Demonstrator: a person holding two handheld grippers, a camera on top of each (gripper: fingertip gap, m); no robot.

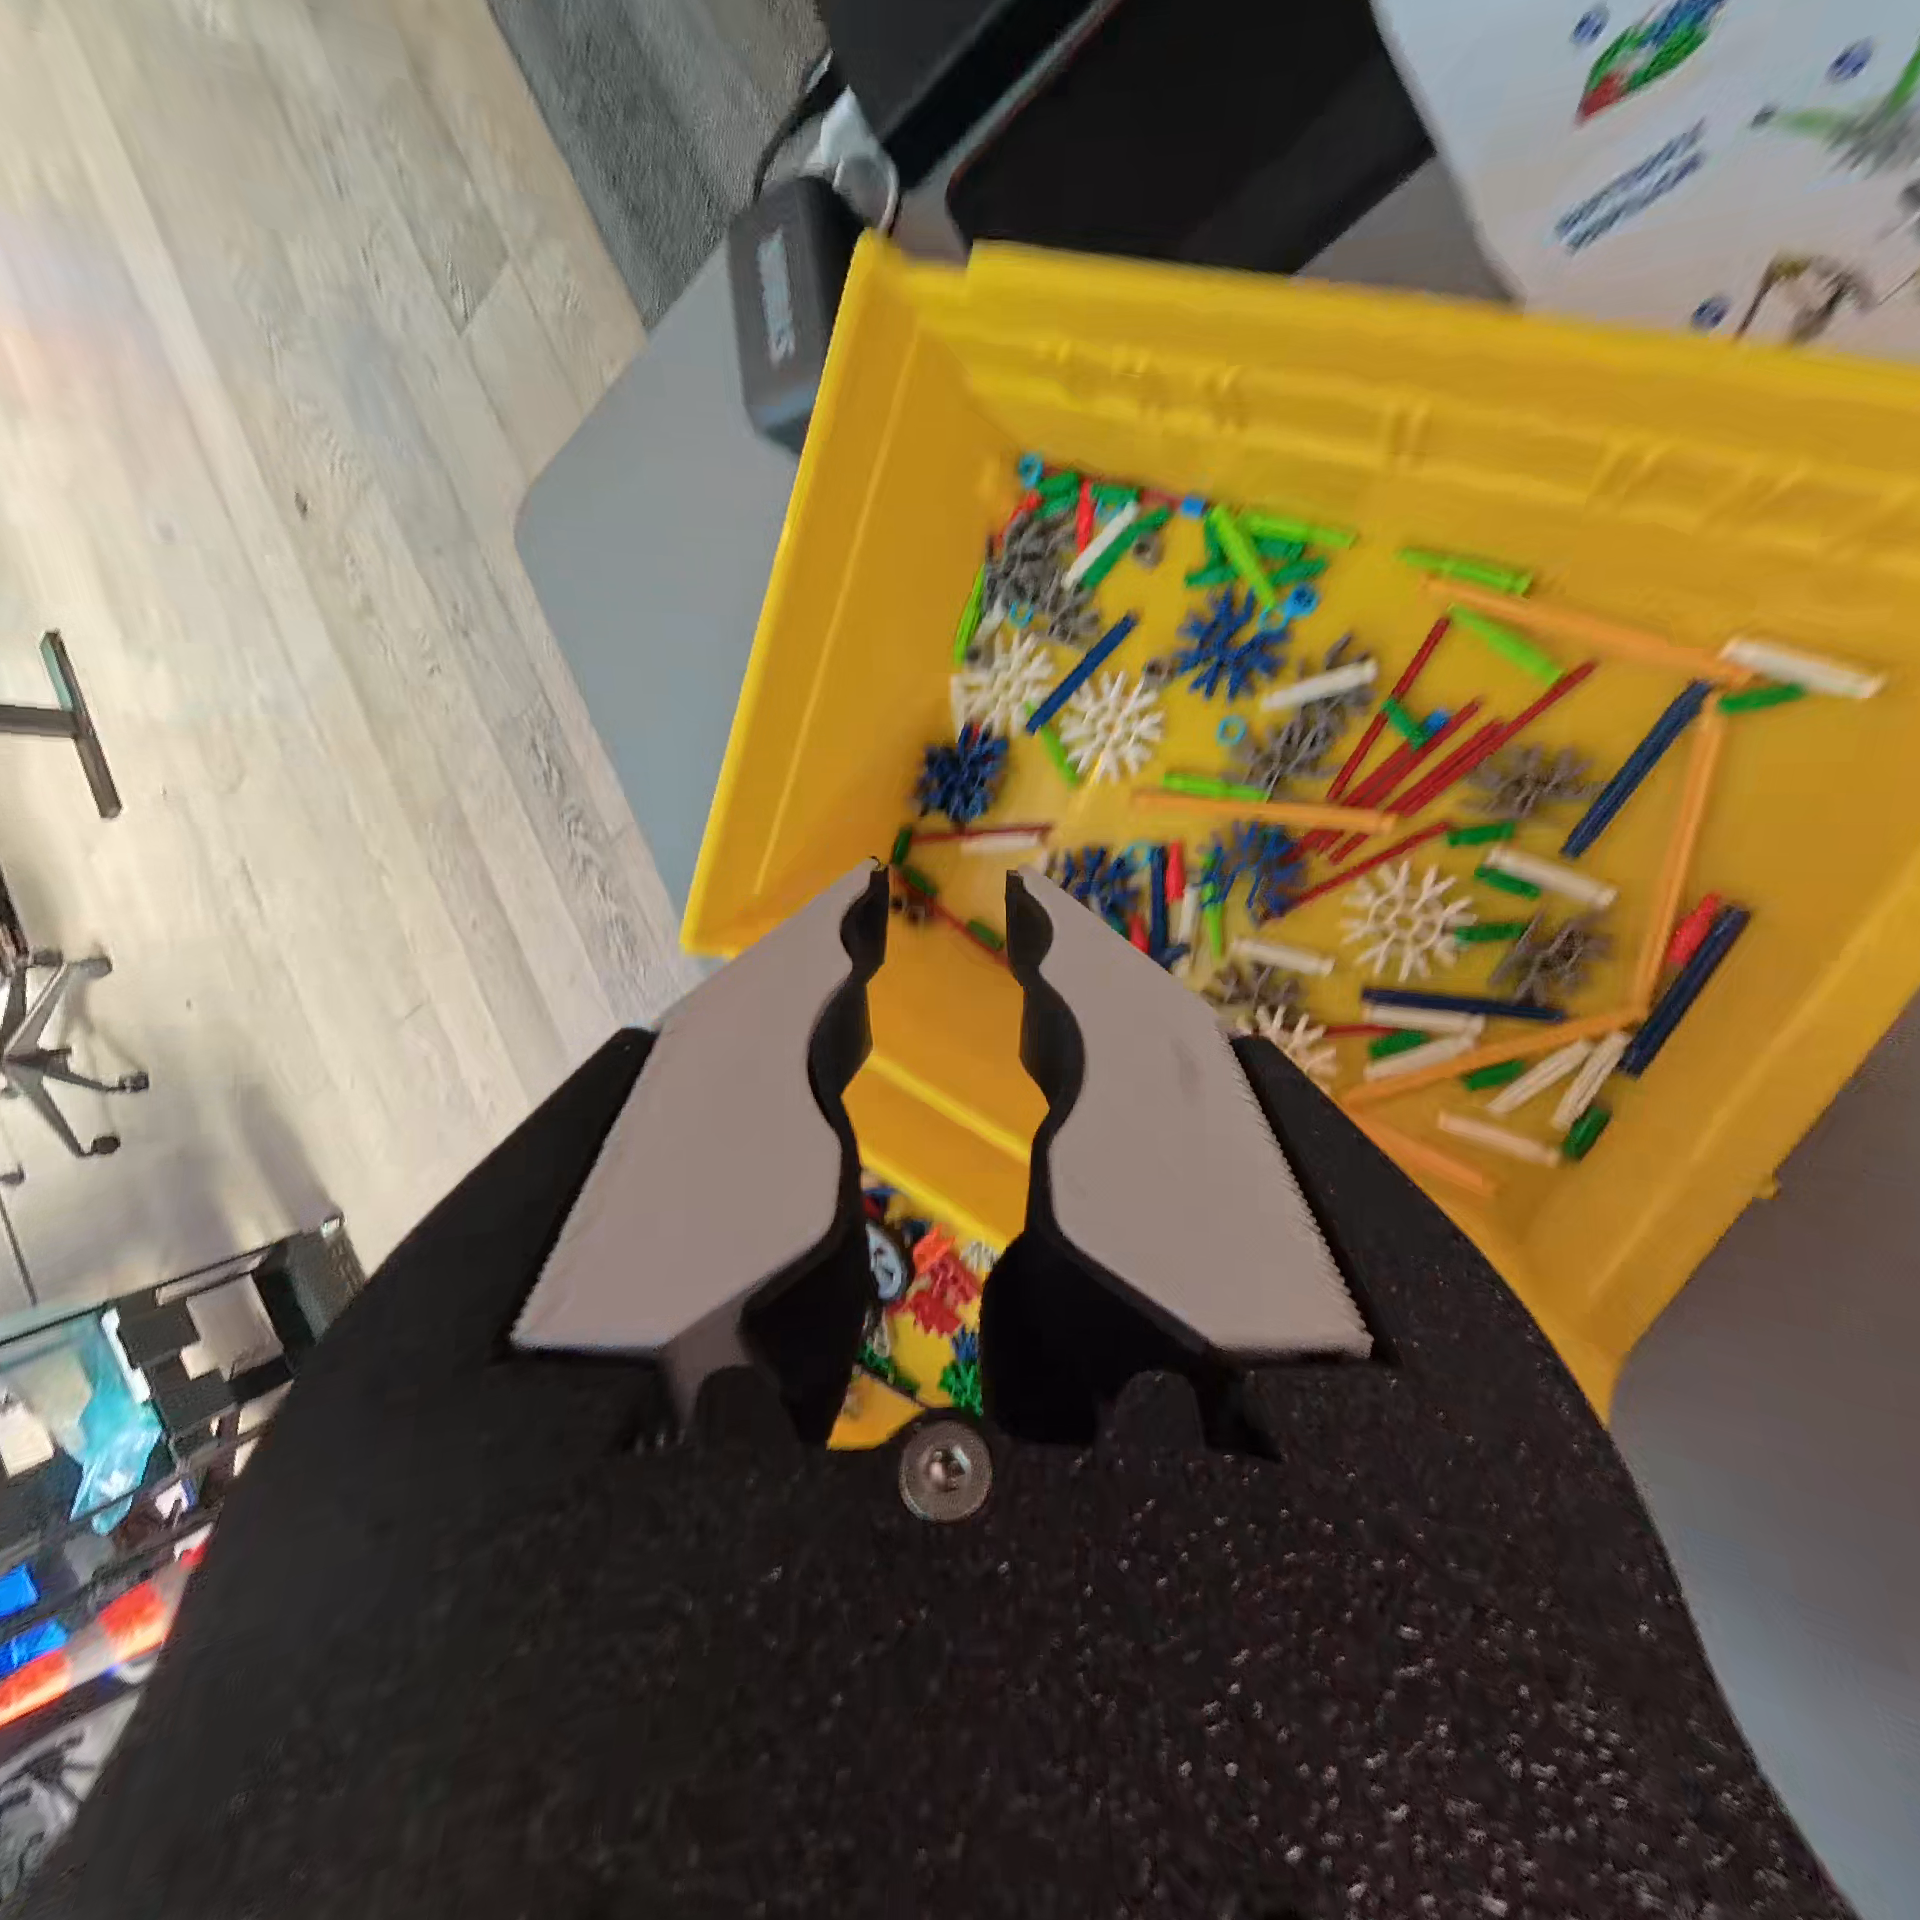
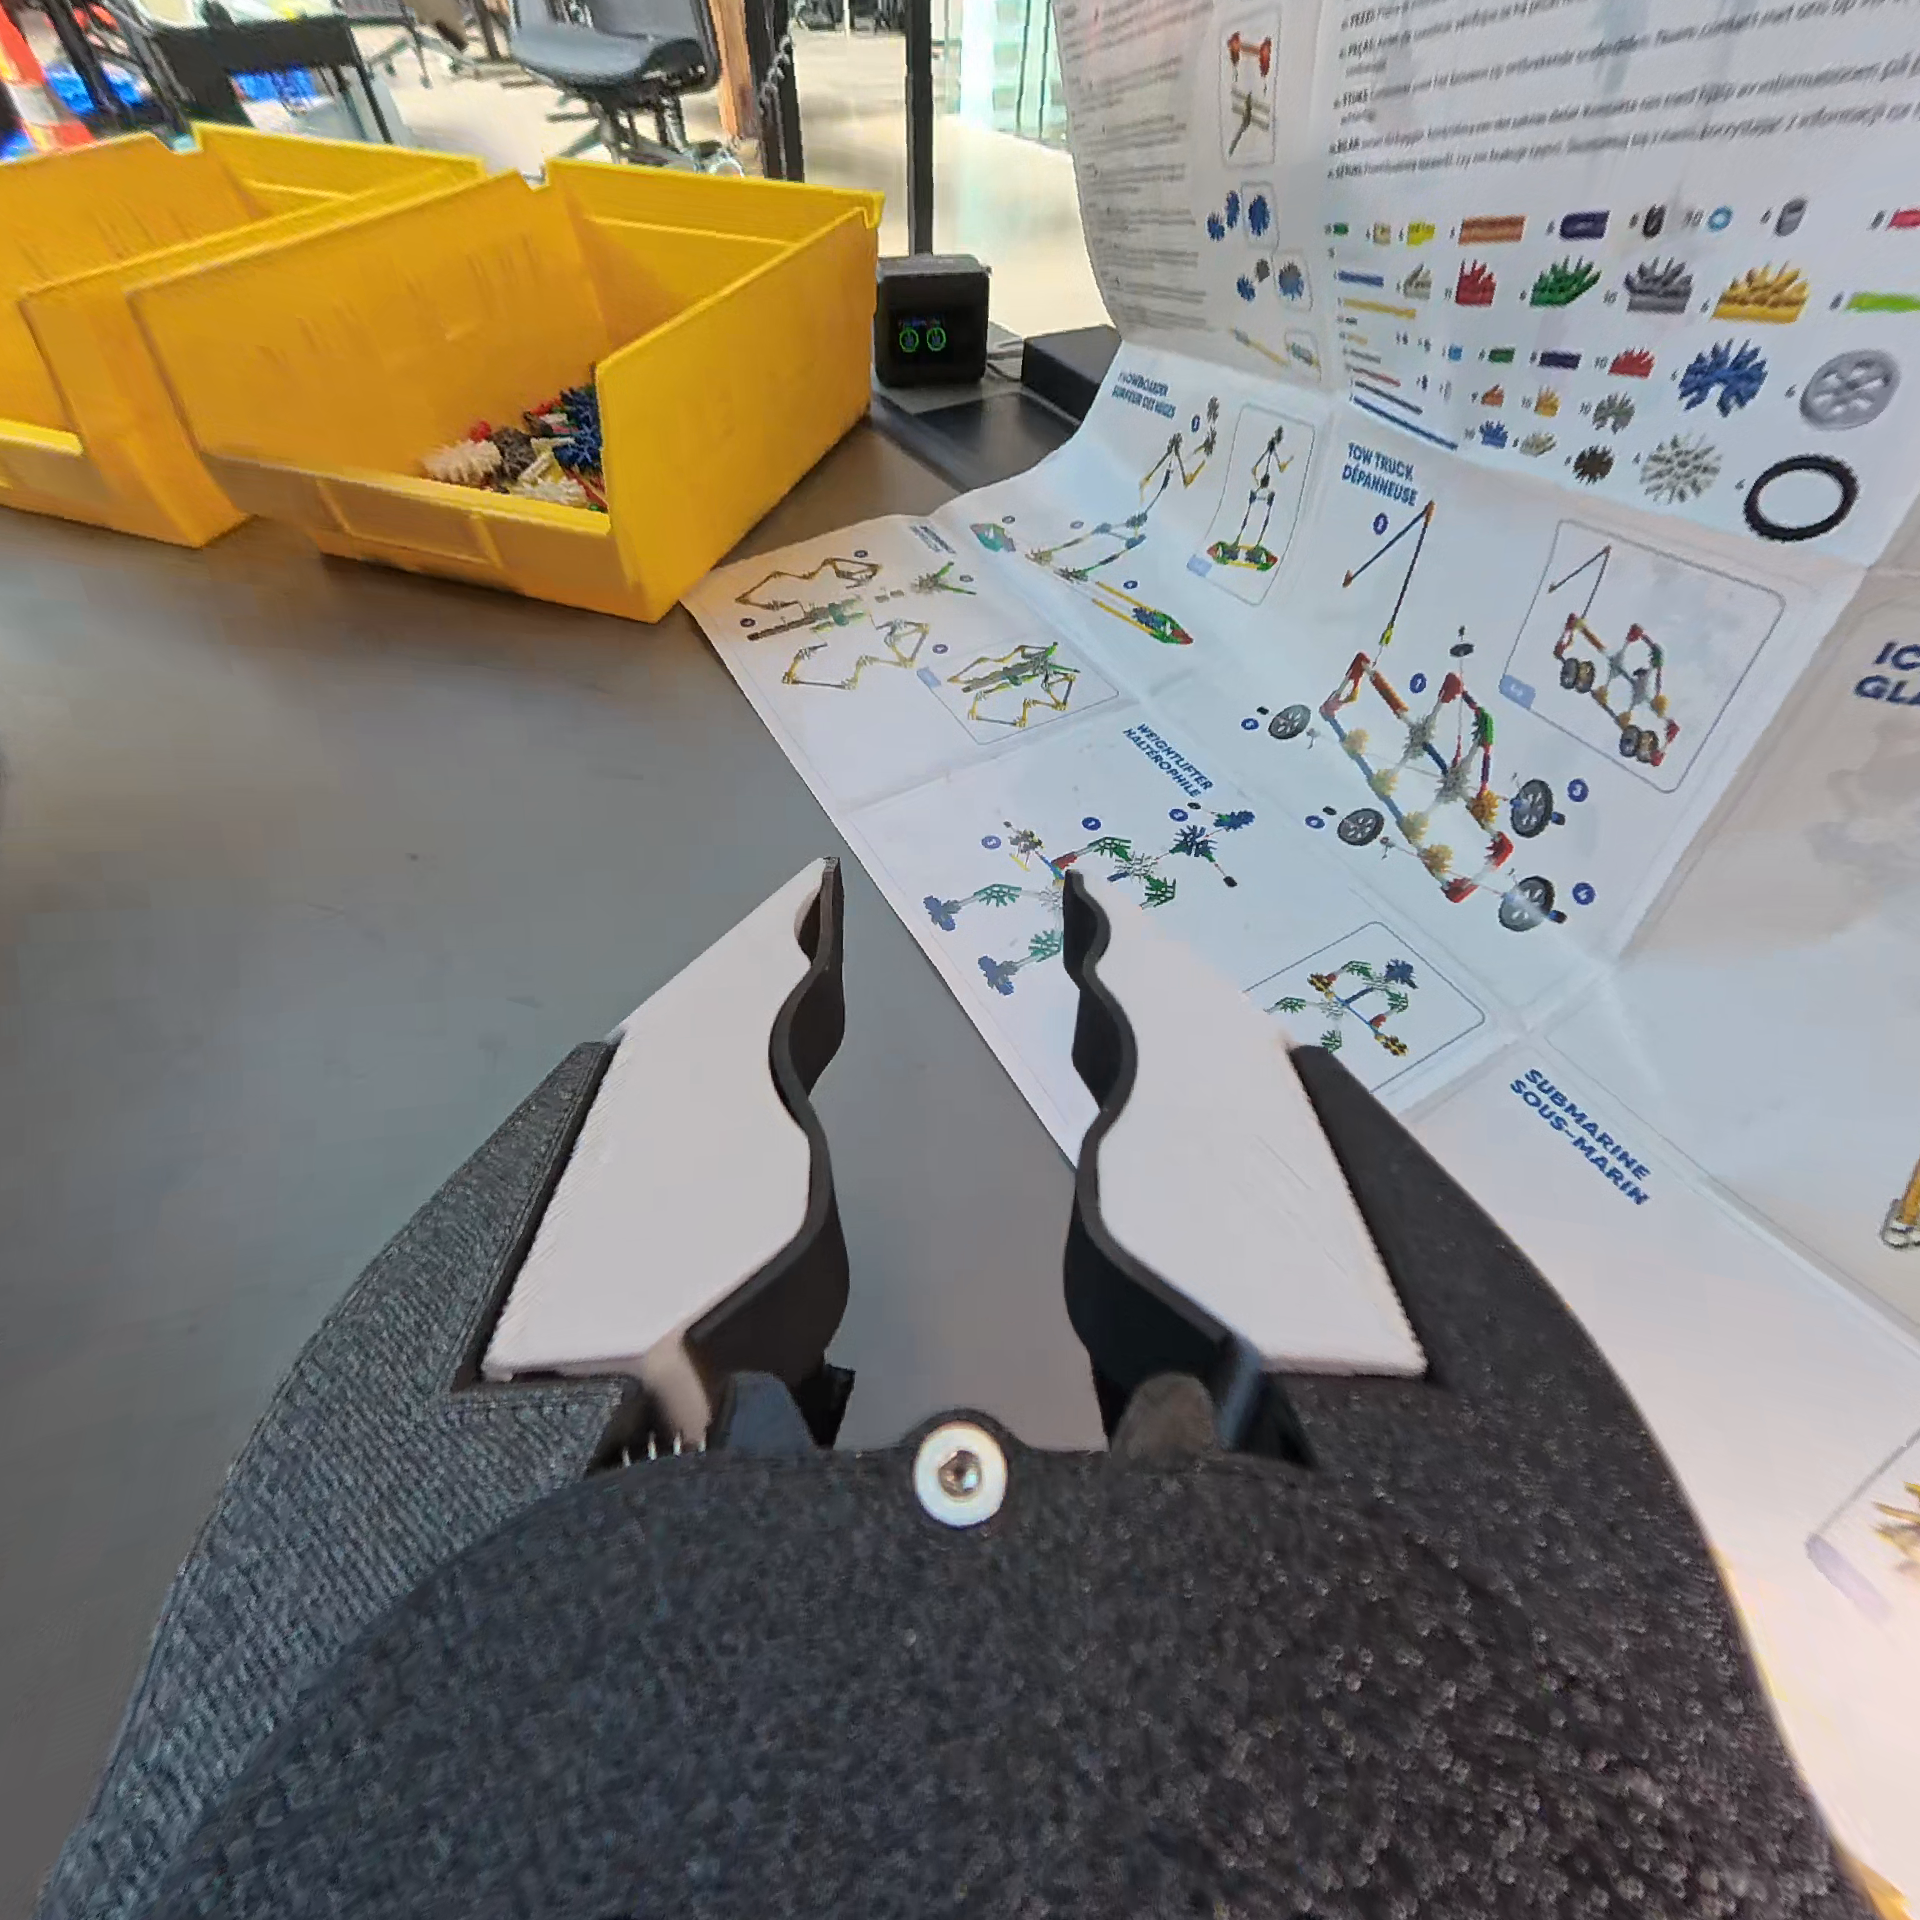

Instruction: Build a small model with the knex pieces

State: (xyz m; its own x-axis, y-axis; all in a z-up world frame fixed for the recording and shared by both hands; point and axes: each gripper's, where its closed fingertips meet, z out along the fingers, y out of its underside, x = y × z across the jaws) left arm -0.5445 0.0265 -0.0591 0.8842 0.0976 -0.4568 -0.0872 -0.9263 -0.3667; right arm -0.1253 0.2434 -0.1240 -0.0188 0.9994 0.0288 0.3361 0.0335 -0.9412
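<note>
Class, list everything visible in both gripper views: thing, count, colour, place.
storage bins: at least two, yellow, side by side on the table's left.
rods and connectors: many, mixed colours, loose in the nearest bin.
instruction sheet: one, white, unfolded, curling up at the right.
small device: one, black, behind the bins.
table: one, grey.
left gripper: open, empty, above the bin.
right gripper: open, empty, over the sheet's edge.

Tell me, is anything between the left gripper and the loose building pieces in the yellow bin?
Nothing visible. The left gripper hangs open over the yellow bin, with the building pieces uncovered below.
</note>
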